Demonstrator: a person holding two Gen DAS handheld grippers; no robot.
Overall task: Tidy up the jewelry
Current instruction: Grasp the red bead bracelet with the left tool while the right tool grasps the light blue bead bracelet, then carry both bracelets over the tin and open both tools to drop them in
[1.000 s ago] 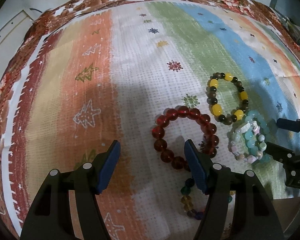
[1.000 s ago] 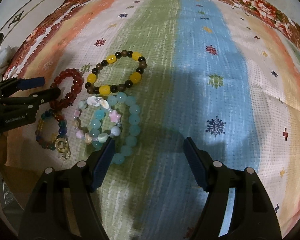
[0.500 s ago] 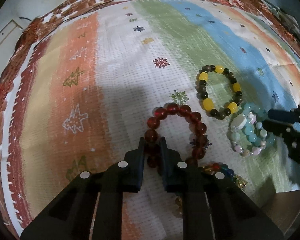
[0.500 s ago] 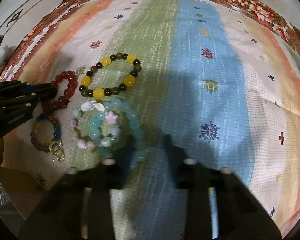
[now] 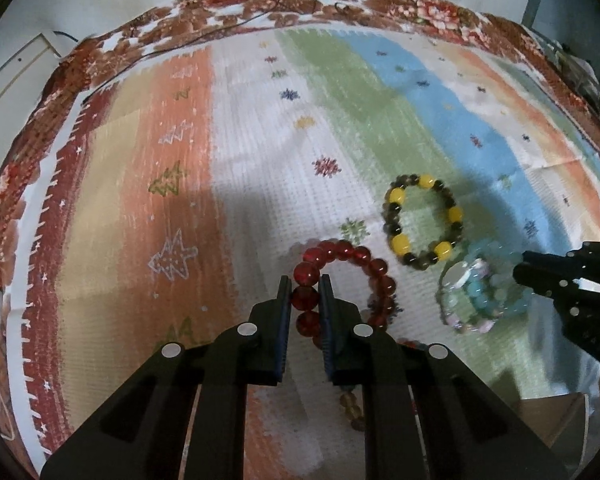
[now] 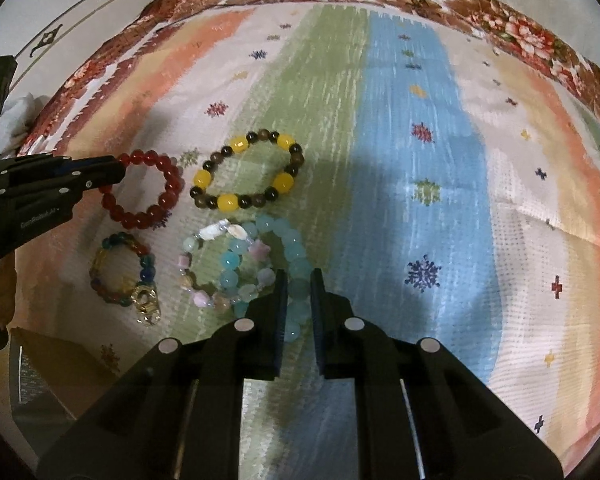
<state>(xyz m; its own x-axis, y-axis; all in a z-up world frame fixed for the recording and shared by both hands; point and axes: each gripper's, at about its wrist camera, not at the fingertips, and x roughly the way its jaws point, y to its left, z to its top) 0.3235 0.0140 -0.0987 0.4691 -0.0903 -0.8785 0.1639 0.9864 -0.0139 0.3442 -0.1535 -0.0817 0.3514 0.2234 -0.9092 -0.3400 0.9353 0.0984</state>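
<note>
On the striped cloth (image 6: 400, 200), beside the yellow-and-brown bracelet (image 6: 246, 176), the red bracelet (image 5: 340, 280) is clenched by the left gripper (image 5: 305, 304) and the turquoise bracelet (image 6: 296, 264) by the right gripper (image 6: 299, 300); both seem light, limp and slippery, best pinched across single beads.

left wrist: we look down and forward along the left tool (image 5: 304, 292), close over the striped cloth (image 5: 260, 168) | right wrist: we look likewise along the right tool (image 6: 299, 286), close | shared: both views hold the same bracelet cluster, red bracelet (image 5: 342, 280) (image 6: 146, 188) included, and each shows the other tool at its edge
</note>
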